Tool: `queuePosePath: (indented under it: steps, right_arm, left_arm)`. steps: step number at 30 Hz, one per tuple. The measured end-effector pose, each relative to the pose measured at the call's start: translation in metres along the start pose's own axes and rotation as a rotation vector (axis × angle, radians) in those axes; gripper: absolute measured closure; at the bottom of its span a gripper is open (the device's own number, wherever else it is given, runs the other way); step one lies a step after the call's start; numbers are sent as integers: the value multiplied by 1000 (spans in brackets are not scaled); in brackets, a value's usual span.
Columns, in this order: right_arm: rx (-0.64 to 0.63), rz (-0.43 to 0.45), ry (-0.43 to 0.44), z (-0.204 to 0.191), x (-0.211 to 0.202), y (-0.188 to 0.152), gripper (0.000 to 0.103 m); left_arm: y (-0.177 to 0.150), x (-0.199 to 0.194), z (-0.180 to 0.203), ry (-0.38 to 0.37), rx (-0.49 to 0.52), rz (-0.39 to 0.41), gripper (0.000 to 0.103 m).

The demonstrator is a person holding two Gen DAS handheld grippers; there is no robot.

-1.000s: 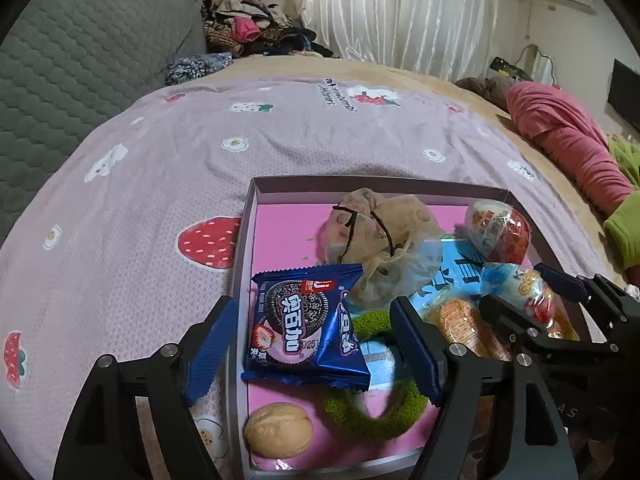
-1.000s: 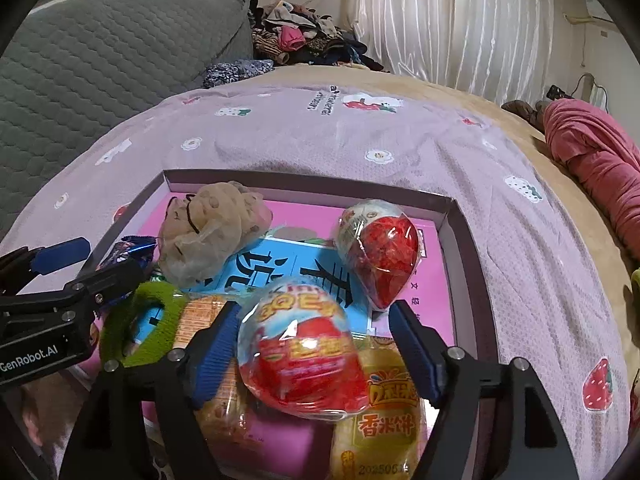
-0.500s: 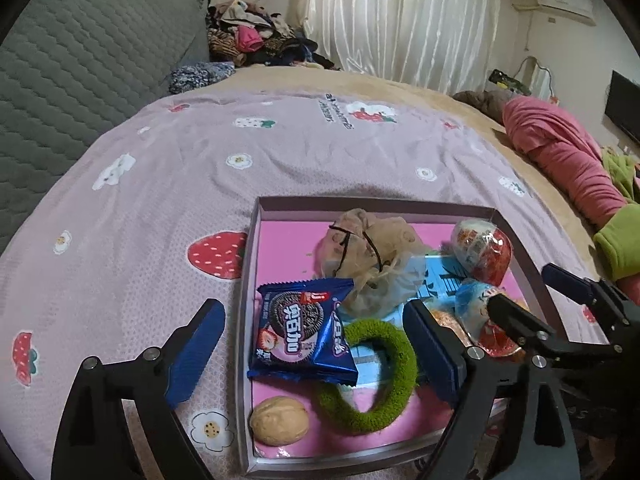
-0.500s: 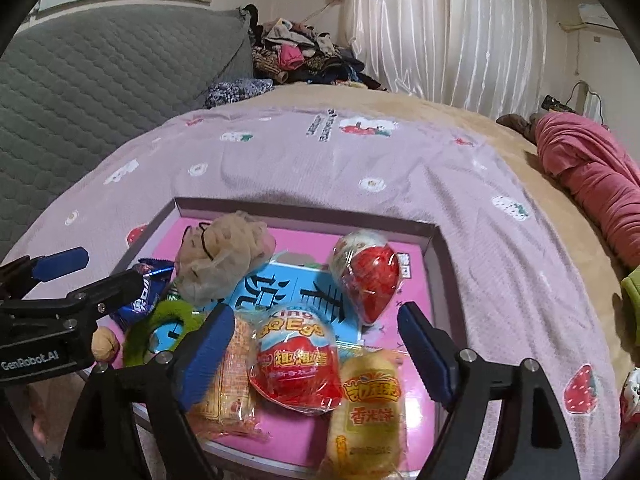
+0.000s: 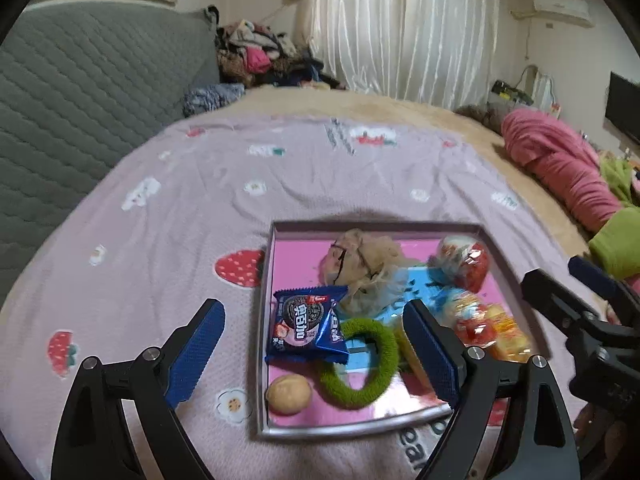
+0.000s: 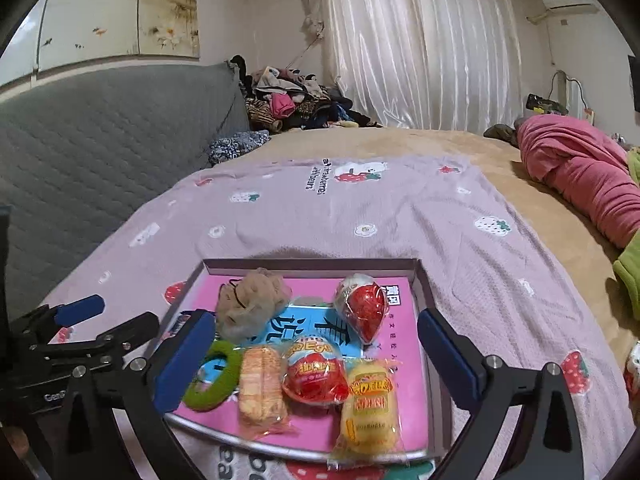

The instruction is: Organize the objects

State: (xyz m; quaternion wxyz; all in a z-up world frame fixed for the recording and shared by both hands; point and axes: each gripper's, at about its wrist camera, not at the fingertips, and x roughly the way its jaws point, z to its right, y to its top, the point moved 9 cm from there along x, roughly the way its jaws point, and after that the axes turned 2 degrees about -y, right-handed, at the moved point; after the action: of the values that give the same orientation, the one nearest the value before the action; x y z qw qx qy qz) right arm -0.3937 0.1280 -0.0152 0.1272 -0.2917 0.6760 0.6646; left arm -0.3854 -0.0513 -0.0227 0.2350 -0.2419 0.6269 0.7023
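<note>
A shallow box (image 5: 263,320) with a pink floor lies on the bedspread. It holds a blue cookie packet (image 5: 306,330), a green hair ring (image 5: 360,364), a walnut (image 5: 289,394), a beige scrunchie (image 5: 364,268), two foil-wrapped eggs (image 6: 362,306) (image 6: 314,372), a wafer pack (image 6: 262,388) and a yellow cake pack (image 6: 370,404). My left gripper (image 5: 314,310) hovers open above the packet, touching nothing. My right gripper (image 6: 316,320) hangs above the nearer egg with its jaws opening, the pads well clear of it.
The lilac strawberry-print bedspread (image 6: 400,216) stretches beyond the box. A pink blanket (image 6: 580,172) and a green cloth (image 6: 630,268) lie at the right. A grey quilted headboard (image 6: 100,136) and a clothes pile (image 6: 292,100) stand behind. Another wrapped toy (image 6: 633,368) shows at the right edge.
Both grippers have risen and drawn back from the box. The right jaws spread wide and the egg between them now lies in the box. The left jaws widened around the cookie packet.
</note>
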Motion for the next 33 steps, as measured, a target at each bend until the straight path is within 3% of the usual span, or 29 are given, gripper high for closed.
queuePosePath:
  steps: [5,12,16,27,33]
  right_arm:
    - [-18,-3,-26,1,-31,-4,1]
    - [-29,-6,-36,-6,-76,-4,1]
    - [-43,22,-52,-12,-104,9,1]
    - [-85,99,-54,-36,-179,41,1]
    - [-100,124,-62,-42,-217,46,1]
  left_arm:
    - [1,-38,-5,-20,-98,41,11]
    - [-15,-73,-7,22,-88,-8,11]
    - [-11,-108,-11,96,-66,33,11]
    - [14,-197,-8,162,-8,114,11]
    - [16,-233,-7,162,-13,141,11]
